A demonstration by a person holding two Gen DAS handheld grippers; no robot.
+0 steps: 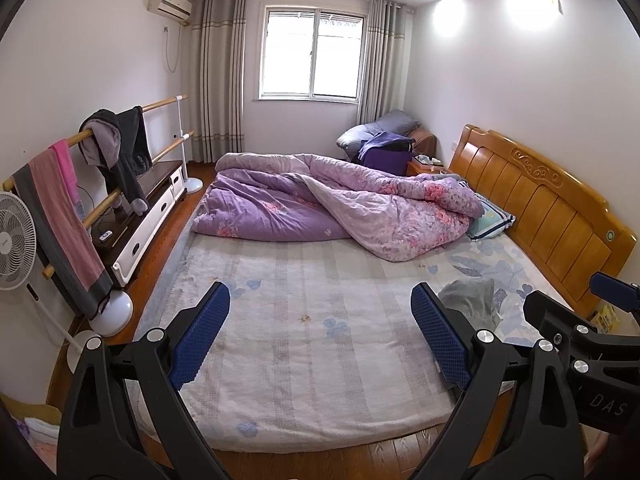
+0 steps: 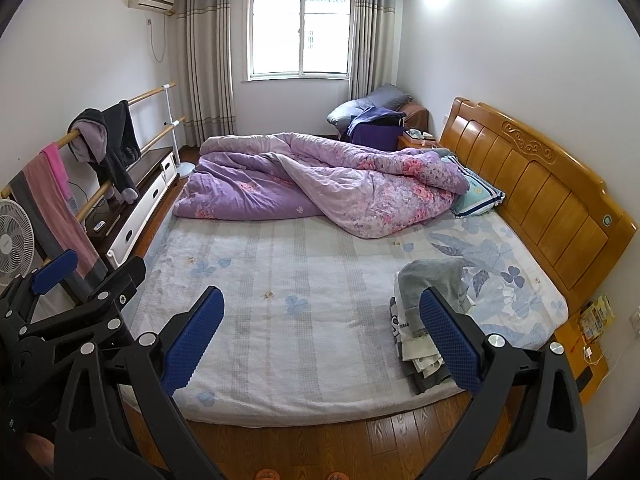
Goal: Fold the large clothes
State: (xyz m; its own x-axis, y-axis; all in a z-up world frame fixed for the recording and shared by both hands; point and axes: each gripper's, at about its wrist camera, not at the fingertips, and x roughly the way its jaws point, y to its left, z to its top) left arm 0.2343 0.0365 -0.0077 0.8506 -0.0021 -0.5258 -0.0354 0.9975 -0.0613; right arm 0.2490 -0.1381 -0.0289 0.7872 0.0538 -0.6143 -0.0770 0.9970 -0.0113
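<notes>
Left tool: held above the near edge of the bed, blue pads spread wide apart, nothing between them.
Right tool: also over the near edge, just to the right of the left one — jaws wide apart and empty.
Clothes pile: a small heap at the near right of the bed, a grey garment crumpled on top, white and dark pieces stacked under it; the right tool's right pad sits in front of it in the right wrist view, but I cannot tell whether it touches.
Bed: pale sheet with blue flower print, bare across the middle and near left.
Quilt: purple floral, bunched along the far half of the bed.
Pillow: light blue, at the far right against the wooden headboard, partly under the quilt.
Rail: wooden bars along the left wall, carrying a dark hooded jacket and a pink and grey towel.
Fan: white, near left by the rail.
Window: far wall, between grey curtains.
</notes>
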